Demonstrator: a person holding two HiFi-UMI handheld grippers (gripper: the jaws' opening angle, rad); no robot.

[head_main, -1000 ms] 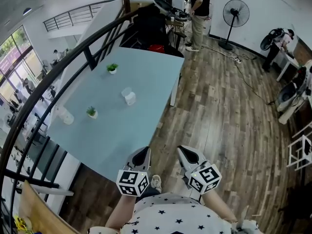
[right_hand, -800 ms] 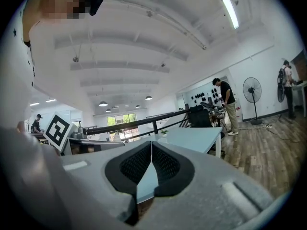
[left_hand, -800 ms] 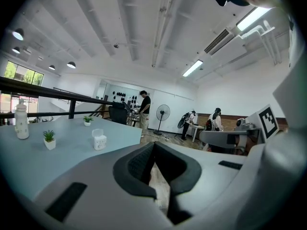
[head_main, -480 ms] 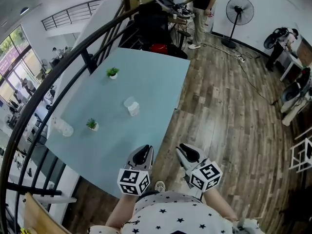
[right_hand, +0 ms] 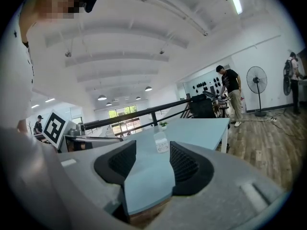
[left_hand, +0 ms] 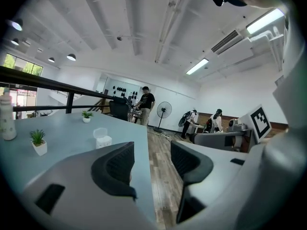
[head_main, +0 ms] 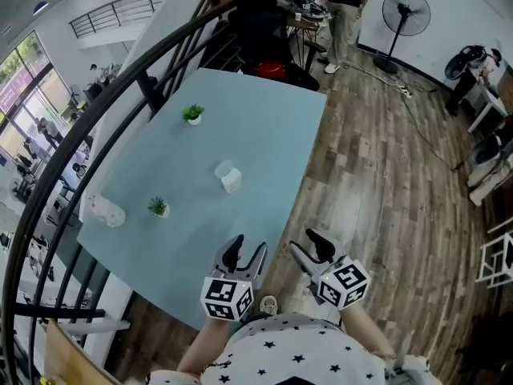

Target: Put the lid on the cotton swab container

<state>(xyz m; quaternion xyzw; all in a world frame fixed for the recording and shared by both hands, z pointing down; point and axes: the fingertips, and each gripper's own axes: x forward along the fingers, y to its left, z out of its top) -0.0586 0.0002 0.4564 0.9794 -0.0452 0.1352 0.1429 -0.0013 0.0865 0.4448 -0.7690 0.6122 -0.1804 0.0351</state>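
Observation:
The cotton swab container (head_main: 232, 182) is a small white tub standing mid-table on the pale blue table (head_main: 264, 135), with its clear lid (head_main: 224, 168) beside it on the far-left side. In the left gripper view the container (left_hand: 103, 142) and lid (left_hand: 100, 132) sit well ahead. The right gripper view shows the container (right_hand: 161, 145) between the jaw tips but far off. My left gripper (head_main: 246, 253) hovers over the table's near edge, and my right gripper (head_main: 308, 245) is just off that edge over the floor. Both jaws have just been opening and hold nothing.
Two small potted plants (head_main: 193, 114) (head_main: 157, 207) and a white bottle (head_main: 107, 212) stand on the table's left side. A black railing (head_main: 96, 127) curves along the left. A person (head_main: 345, 6), a fan (head_main: 403, 14) and chairs are at the back, with wooden floor to the right.
Both grippers have moved forward toward the table, and their jaws went from shut to open. The table appears nearer in the head view.

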